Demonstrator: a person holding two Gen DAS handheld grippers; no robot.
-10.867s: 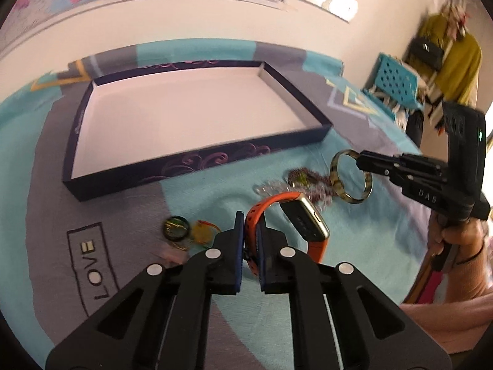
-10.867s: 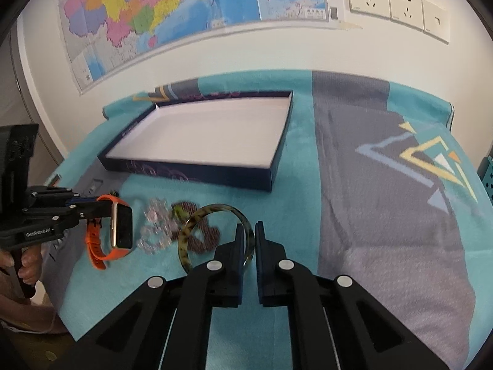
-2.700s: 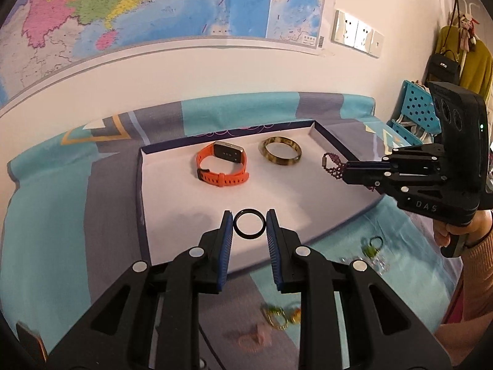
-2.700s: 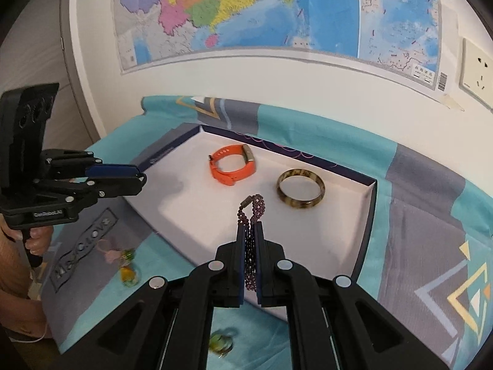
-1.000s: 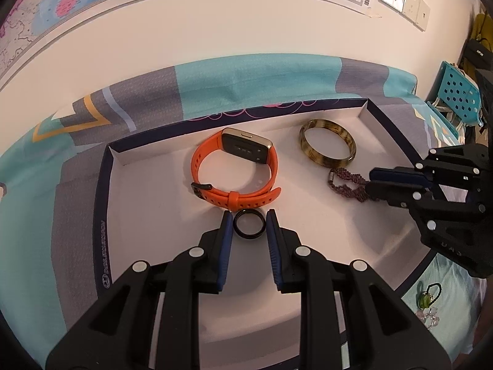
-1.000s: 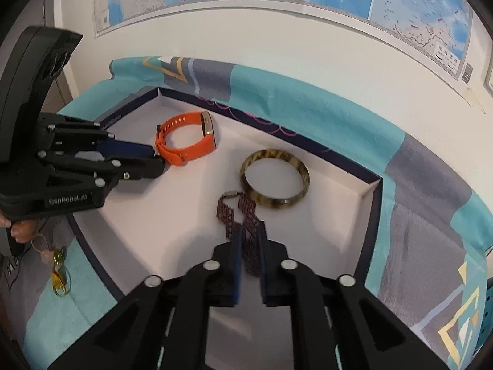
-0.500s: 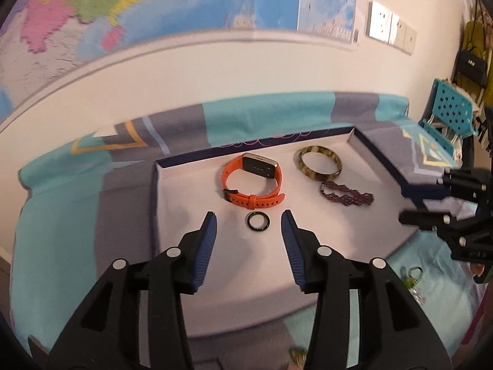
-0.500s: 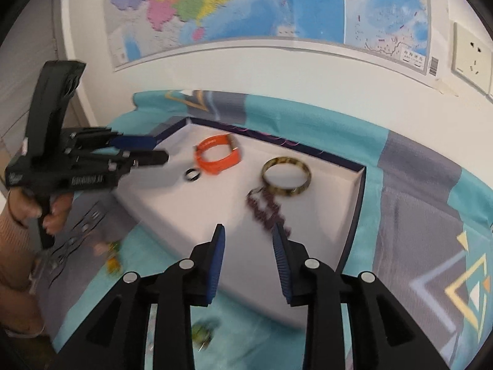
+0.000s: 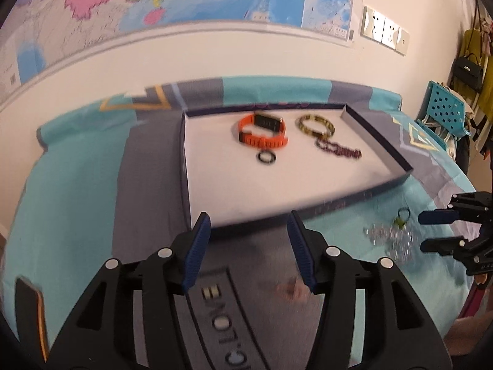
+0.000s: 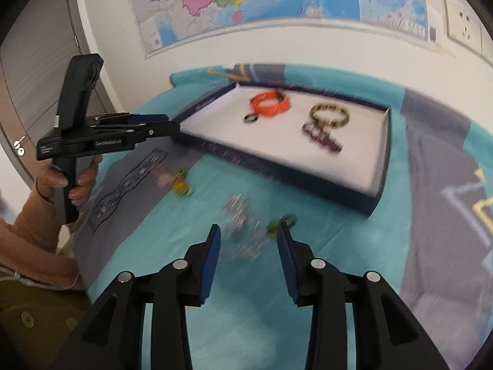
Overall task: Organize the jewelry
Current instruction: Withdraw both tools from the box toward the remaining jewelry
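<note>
— How much of the jewelry have you put away?

— Four pieces lie in the shallow white tray with dark blue walls [image 9: 377, 141]: the orange wristband with a dark face [image 9: 262, 132], the mottled tortoiseshell bangle [image 9: 315, 125], the dark purple beaded chain [image 9: 339, 151] and the small black ring [image 9: 266, 158], all toward the tray's far side.

— What is left for you?

— Near the table's front edge, outside the tray, lie a clear crystal bracelet [image 10: 243, 215], a small green charm [image 10: 282, 223], a yellow-green piece [image 10: 181, 185] and a blurred pink one [image 9: 292, 288].

— And your grippers?

— Your left gripper [image 9: 251, 246] and right gripper [image 10: 248, 254] are both empty, jaws opening, the right one just above the crystal bracelet.
</note>
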